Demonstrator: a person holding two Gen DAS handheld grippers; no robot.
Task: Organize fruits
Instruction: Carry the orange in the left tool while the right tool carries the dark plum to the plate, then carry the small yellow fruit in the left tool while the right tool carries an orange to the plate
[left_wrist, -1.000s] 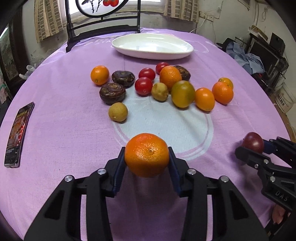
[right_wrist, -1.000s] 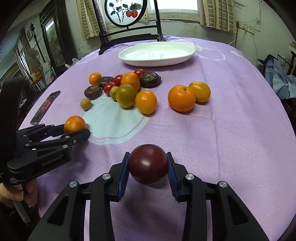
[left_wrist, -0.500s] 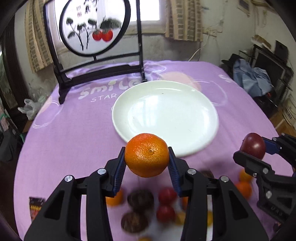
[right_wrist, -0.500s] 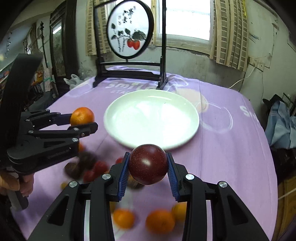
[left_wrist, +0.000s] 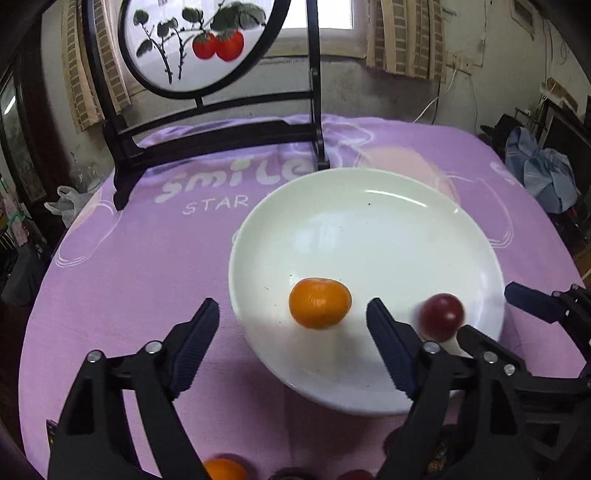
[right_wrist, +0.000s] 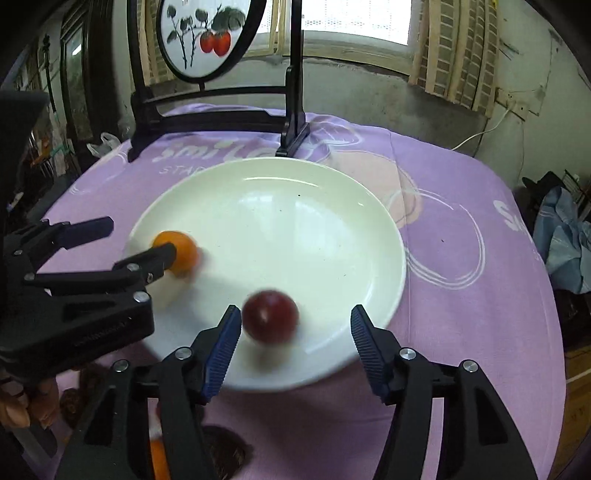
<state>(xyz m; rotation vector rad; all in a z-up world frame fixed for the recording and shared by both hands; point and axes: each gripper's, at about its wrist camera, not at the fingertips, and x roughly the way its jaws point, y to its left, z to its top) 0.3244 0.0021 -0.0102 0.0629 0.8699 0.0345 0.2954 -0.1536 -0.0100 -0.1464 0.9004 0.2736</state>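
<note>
A white plate (left_wrist: 369, 221) lies on the purple tablecloth. An orange mandarin (left_wrist: 319, 302) rests in the plate's near left part, and a dark red round fruit (left_wrist: 441, 315), blurred by motion, is in its near right part. My left gripper (left_wrist: 293, 343) is open and empty just above the plate's near edge. My right gripper (right_wrist: 295, 350) is open and empty, with the dark red fruit (right_wrist: 270, 321) just ahead of its fingers. The mandarin (right_wrist: 177, 251) shows behind the left gripper's finger in the right wrist view, over the plate (right_wrist: 314, 206).
A black wooden stand (left_wrist: 221, 136) with a round painted screen stands behind the plate. Several other fruits, such as an orange (left_wrist: 225, 469) and dark ones (right_wrist: 221, 454), lie at the near edge below the grippers. Clothes (left_wrist: 543, 177) lie to the right.
Both grippers moved forward over the plate and opened. The mandarin and the dark red fruit left the jaws and now lie in the plate; the red fruit is still moving.
</note>
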